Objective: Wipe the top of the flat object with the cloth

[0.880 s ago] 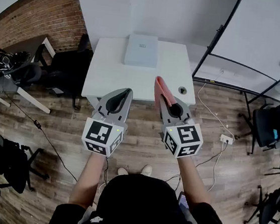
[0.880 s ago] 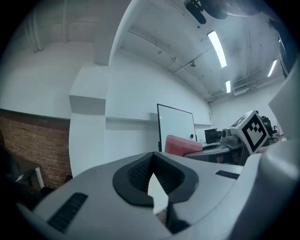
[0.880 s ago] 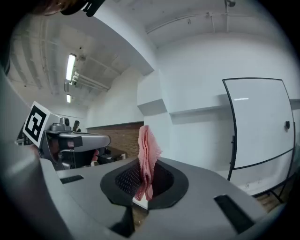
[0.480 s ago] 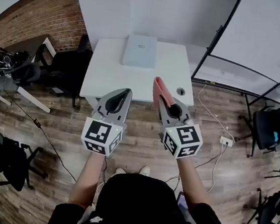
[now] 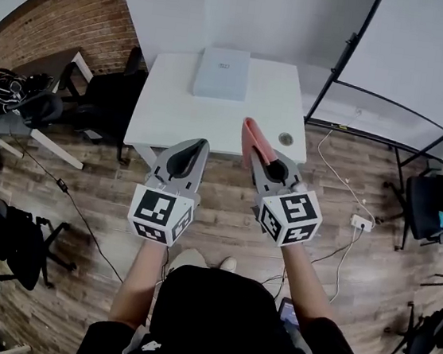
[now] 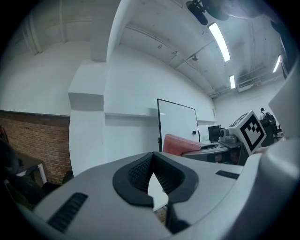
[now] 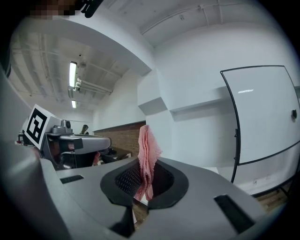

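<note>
Left gripper (image 5: 201, 144): jaws closed on each other with nothing between them. It is held level, just beside the right one.
Right gripper (image 5: 257, 159): clamped on the pink cloth (image 5: 250, 136), whose folded bulk stands out past the jaw tips.
Flat object (image 5: 221, 73): a pale slab at the far side of the white table (image 5: 172, 118). It lies ahead of both grippers and well apart from their tips, more in line with the left one.
Step in hand: likely the approach, since the cloth does not yet touch the slab.
Doing it well: carry the right gripper forward and tip it down so the loose cloth lands first, not the hard jaw ends. Then sweep edge to edge with a firm clamp.
Left's part: its closed tips could steady the slab's near edge.
Risk: a forward push may slide the slab toward the table's far edge.
</note>
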`<move>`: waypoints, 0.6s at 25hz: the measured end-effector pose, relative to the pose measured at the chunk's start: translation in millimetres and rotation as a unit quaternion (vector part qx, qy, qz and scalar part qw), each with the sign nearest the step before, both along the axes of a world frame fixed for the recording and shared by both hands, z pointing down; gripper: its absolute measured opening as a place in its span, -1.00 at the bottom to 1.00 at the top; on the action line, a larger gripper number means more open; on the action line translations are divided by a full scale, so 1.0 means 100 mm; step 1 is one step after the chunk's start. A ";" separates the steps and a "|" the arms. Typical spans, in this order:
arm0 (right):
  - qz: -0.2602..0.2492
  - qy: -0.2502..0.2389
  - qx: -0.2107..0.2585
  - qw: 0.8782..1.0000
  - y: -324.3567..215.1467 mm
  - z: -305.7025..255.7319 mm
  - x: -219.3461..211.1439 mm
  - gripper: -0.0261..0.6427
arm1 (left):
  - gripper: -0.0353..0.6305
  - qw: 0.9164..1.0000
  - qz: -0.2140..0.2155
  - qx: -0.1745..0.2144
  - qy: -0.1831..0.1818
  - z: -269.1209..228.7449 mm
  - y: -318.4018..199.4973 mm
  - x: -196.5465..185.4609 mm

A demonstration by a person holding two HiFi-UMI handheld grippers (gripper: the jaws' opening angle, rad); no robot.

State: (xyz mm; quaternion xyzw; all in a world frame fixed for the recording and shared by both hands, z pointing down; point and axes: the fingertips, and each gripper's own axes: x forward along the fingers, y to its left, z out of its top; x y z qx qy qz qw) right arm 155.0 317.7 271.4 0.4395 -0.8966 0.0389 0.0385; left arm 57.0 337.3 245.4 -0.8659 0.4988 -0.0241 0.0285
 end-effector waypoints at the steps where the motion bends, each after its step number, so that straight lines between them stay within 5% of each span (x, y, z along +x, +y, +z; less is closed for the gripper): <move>1: -0.002 -0.001 -0.002 1.000 -0.02 0.01 0.01 -0.79 | -0.87 1.000 -0.001 -0.003 0.001 0.01 -0.02 0.01; 15: -0.006 0.007 -0.013 1.000 -0.89 0.16 -0.22 -0.79 | -0.87 1.000 0.003 -0.009 0.015 0.12 -0.94 -0.17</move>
